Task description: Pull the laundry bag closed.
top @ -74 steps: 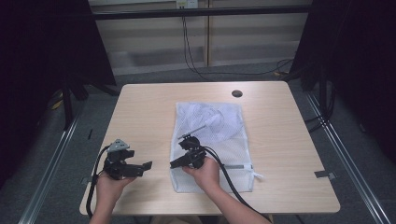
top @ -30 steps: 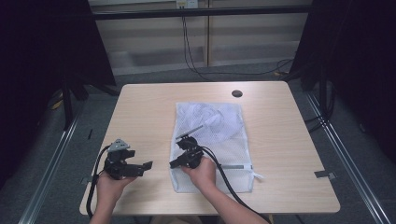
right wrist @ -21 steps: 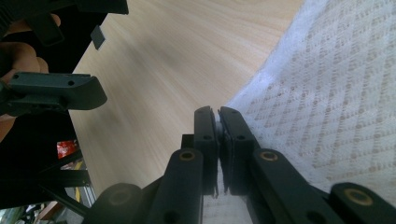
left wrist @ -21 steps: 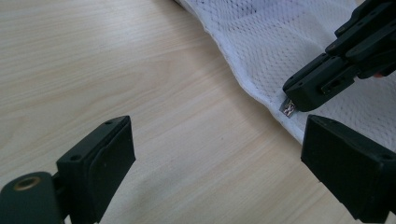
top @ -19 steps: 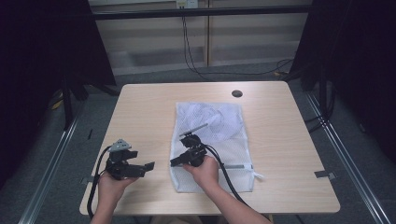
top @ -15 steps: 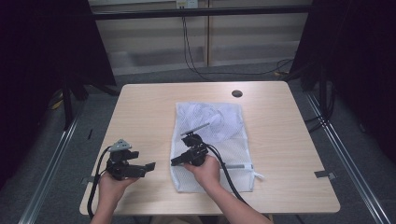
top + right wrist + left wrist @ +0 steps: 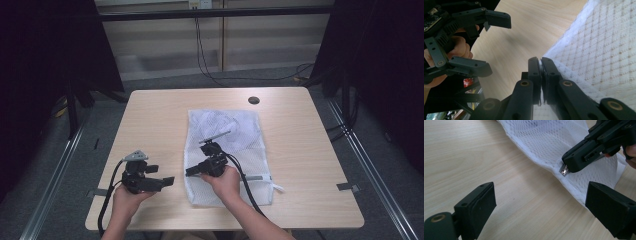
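Note:
A white mesh bag (image 7: 235, 135) lies flat on the wooden table (image 7: 150, 125), right of the middle. My right gripper (image 7: 190, 171) rests over its near left edge, jaws pressed together. In the left gripper view the right gripper (image 7: 569, 166) pinches a small metal zipper pull (image 7: 564, 170) at the bag's hem (image 7: 544, 142). In the right gripper view the right gripper (image 7: 540, 60) stands shut at the edge of the mesh (image 7: 609, 50). My left gripper (image 7: 167, 181) is held to the left of the bag, open and empty, pointing at it (image 7: 540, 195). The left gripper (image 7: 496, 43) appears wide apart.
A round cable hole (image 7: 253, 100) sits near the table's far edge. The right gripper's cable (image 7: 245, 180) trails across the bag toward the near edge. A grey tape tab (image 7: 346, 186) marks the right edge. Bare wood lies left of the bag.

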The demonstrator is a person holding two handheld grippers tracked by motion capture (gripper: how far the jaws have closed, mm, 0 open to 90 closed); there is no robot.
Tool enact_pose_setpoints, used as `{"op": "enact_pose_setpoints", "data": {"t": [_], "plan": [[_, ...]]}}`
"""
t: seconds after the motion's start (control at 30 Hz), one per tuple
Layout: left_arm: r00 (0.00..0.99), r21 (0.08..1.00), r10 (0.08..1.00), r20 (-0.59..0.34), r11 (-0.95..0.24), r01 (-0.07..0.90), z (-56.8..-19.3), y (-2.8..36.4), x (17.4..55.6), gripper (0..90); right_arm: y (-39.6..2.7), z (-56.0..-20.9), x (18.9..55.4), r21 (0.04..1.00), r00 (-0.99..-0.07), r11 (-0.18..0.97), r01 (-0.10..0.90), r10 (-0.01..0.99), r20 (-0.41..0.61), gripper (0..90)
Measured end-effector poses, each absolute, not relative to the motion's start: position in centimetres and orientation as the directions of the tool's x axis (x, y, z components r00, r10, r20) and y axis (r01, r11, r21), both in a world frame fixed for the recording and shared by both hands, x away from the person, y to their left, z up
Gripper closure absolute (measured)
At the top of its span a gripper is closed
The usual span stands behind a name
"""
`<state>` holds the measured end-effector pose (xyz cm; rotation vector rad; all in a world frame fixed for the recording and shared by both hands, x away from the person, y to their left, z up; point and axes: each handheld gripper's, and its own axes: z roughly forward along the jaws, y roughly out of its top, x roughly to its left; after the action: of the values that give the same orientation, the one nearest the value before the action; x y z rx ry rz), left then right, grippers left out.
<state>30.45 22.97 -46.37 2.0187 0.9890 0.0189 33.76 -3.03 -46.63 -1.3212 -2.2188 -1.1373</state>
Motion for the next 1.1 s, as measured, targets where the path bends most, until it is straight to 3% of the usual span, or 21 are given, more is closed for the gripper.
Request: {"op": "enact_pose_setpoints", "data": {"t": [0.53,1.1], "plan": [[0.696,0.681,0.6,-0.394,-0.317,0.66,-47.0,20.8,30.7,9.8,-3.4,-46.4,33.8,0.477,-0.529,0.258,0.84,0.584,0.616,86.1],[0.69,0.658,0.533,-0.49,-0.293,0.693,-47.5,19.1,31.1,20.3,-3.8,-45.7,33.7,0.495,-0.549,0.27,0.826,0.584,0.597,86.1]]}}
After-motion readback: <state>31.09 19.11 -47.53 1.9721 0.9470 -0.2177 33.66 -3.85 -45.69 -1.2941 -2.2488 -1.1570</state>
